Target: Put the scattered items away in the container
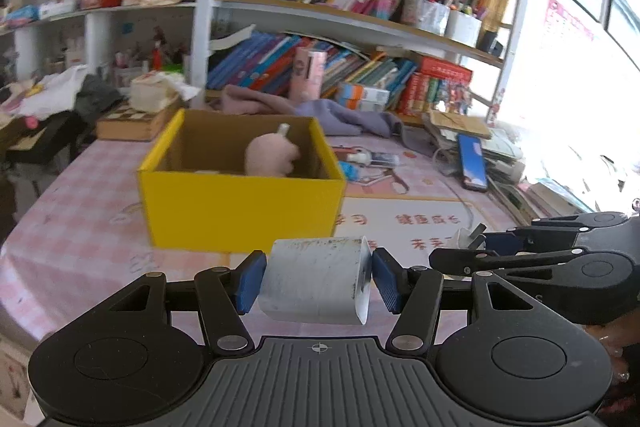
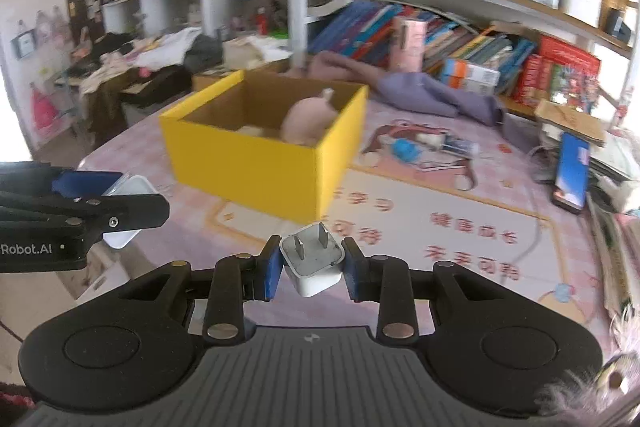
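Possibly dropped short onto the counter [image 2: 440, 219] if released early: white rounded case [image 1: 316, 281] clamped in left gripper [image 1: 318, 281] jaws, white plug adapter [image 2: 312, 263] pinched in right gripper [image 2: 312, 265] jaws, both near the yellow box [image 1: 240, 211], not yet over it

A yellow box [image 1: 240, 211], open-topped with brown cardboard inside, sat mid-frame on the pink checked cloth, holding a pale pink rounded toy [image 1: 270, 157]. At lower centre of the left view hung a scuffed white block [image 1: 316, 281]; at lower centre of the right view, a white plug [image 2: 312, 261], prongs up.
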